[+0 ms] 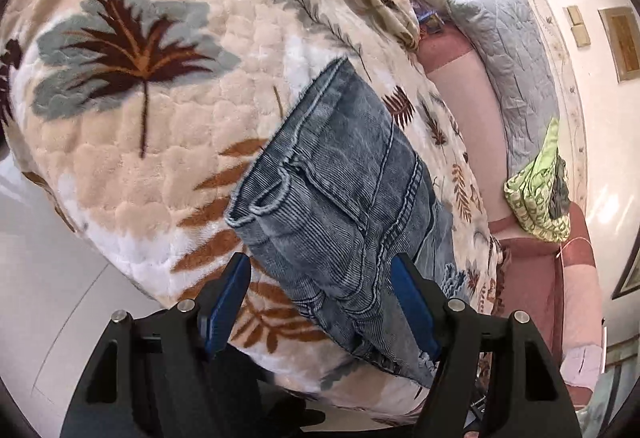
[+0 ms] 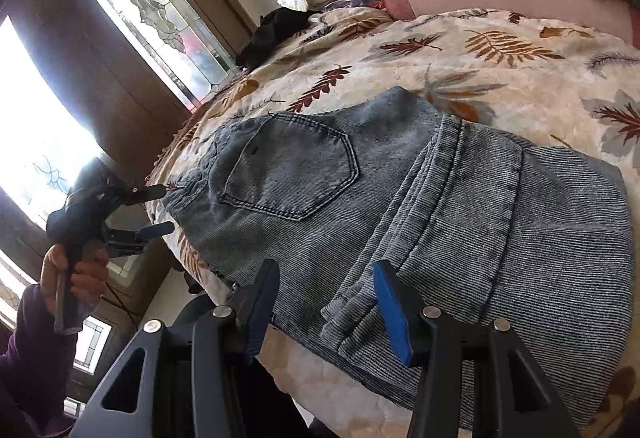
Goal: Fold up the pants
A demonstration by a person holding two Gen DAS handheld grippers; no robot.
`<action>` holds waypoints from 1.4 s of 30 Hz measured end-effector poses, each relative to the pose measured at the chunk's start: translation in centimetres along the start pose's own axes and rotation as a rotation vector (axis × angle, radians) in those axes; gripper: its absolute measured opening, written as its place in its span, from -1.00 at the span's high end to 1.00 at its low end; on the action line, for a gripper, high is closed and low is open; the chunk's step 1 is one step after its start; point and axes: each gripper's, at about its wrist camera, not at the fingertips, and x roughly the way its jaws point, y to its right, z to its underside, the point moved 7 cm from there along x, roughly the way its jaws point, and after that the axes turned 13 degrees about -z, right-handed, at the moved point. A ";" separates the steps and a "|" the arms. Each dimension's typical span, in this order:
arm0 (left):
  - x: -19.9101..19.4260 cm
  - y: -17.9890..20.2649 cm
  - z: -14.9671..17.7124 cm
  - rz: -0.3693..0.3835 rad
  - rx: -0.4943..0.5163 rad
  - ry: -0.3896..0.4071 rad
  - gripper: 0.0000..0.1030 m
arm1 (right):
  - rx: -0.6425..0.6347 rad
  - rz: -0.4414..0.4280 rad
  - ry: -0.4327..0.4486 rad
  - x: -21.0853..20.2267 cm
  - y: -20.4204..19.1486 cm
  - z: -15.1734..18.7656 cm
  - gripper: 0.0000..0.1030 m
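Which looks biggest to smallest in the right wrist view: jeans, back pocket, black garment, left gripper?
1. jeans
2. back pocket
3. black garment and left gripper: look alike; different distances, so unranked.

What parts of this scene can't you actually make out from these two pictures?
- Jeans: near edge hidden behind the right gripper, right wrist view.
- Jeans' lower end cut off behind the left gripper, left wrist view.
- Dark cloth on the blanket: too small to identify.
- Window: glare washes out anything outside.
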 end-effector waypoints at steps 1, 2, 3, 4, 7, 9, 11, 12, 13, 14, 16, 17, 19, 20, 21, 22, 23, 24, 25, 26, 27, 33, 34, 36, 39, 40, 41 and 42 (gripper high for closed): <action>0.2 0.0 0.1 0.001 -0.001 -0.006 -0.42 | -0.008 0.003 0.003 0.0 -0.1 0.0 -0.02; 0.4 -0.2 0.2 0.003 -0.002 -0.010 -0.42 | -0.018 0.005 0.004 -0.1 -0.2 0.0 -0.02; 0.7 -0.2 0.3 0.006 -0.005 -0.014 -0.42 | -0.021 0.007 0.006 -0.2 -0.2 0.0 -0.02; 0.9 -0.3 0.4 0.006 -0.010 -0.017 -0.42 | -0.019 0.010 0.007 -0.2 -0.2 0.1 -0.02; 1.2 -0.6 0.0 0.004 -0.039 0.002 -0.42 | -0.005 0.019 0.008 -0.4 0.3 0.2 -0.02; 1.2 -0.7 -0.5 0.014 -0.058 0.023 -0.42 | -0.002 0.027 0.010 -0.6 0.6 0.3 -0.02; 1.4 -0.5 -0.8 0.007 -0.056 0.036 -0.42 | 0.000 0.033 0.011 -0.7 0.8 0.3 -0.02; 1.6 -0.3 -0.9 -0.007 -0.046 0.041 -0.41 | 0.001 0.036 0.013 -0.8 0.9 0.4 -0.02; 1.7 -0.1 -0.9 -0.011 -0.037 0.046 -0.40 | 0.001 0.041 0.016 -0.9 1.0 0.4 -0.02; 1.9 0.1 -1.0 -0.019 -0.028 0.053 -0.40 | 0.003 0.044 0.019 -1.1 1.2 0.4 -0.02; 2.0 0.3 -0.9 -0.030 -0.018 0.077 -0.37 | 0.008 0.048 0.024 -1.3 1.4 0.4 -0.02; 2.0 0.4 -1.0 -0.032 -0.013 0.087 -0.31 | 0.010 0.053 0.032 -1.6 1.6 0.4 -0.02; 2.1 0.7 -1.0 -0.053 0.017 0.102 0.00 | 0.013 0.060 0.043 -1.9 1.9 0.3 -0.02; 2.2 0.8 -0.9 -0.064 0.031 0.107 0.02 | 0.019 0.068 0.052 -2.2 2.2 0.2 -0.02; 2.2 0.9 -0.9 -0.075 0.045 0.116 0.11 | 0.025 0.078 0.061 -2.4 2.5 0.2 -0.02; 2.1 1.2 -1.0 -0.089 0.063 0.129 0.22 | 0.032 0.087 0.070 -2.7 2.8 0.1 -0.02; 2.1 1.3 -1.0 -0.096 0.072 0.136 0.26 | 0.048 0.097 0.082 -3.0 3.3 0.0 -0.02; 2.1 1.4 -1.0 -0.104 0.080 0.144 0.35 | 0.062 0.102 0.090 -3.3 3.6 -0.1 -0.02; 1.9 1.6 -1.0 -0.108 0.087 0.152 0.44 | 0.081 0.109 0.100 -3.6 4.2 -0.1 -0.02; 1.8 1.8 -1.1 -0.110 0.093 0.159 0.47 | 0.102 0.113 0.112 -4.0 4.7 -0.2 -0.02; 1.5 2.1 -1.1 -0.114 0.102 0.169 0.53 | 0.117 0.114 0.121 -4.4 5.0 -0.3 -0.02; -1.7 6.4 -0.7 -0.129 0.248 0.275 0.69 | 0.173 0.142 0.174 -6.4 6.8 -0.7 -0.02; -2.2 7.3 -0.5 -0.131 0.273 0.290 0.70 | 0.188 0.143 0.179 -6.7 7.1 -0.6 -0.02; -3.3 9.5 0.0 -0.127 0.335 0.323 0.70 | 0.235 0.149 0.197 -7.4 8.1 -0.5 -0.02; -5.1 13.0 1.4 -0.108 0.447 0.368 0.71 | 0.310 0.142 0.242 -9.0 9.7 -0.6 -0.02; -5.7 14.5 2.2 -0.100 0.494 0.384 0.71 | 0.340 0.134 0.266 -9.6 10.3 -0.7 -0.02; -5.9 15.9 2.8 -0.095 0.534 0.395 0.71 | 0.368 0.131 0.290 -10.4 10.8 -0.7 -0.02; -6.2 17.2 3.6 -0.092 0.579 0.407 0.71 | 0.389 0.137 0.316 -11.2 11.4 -0.7 -0.02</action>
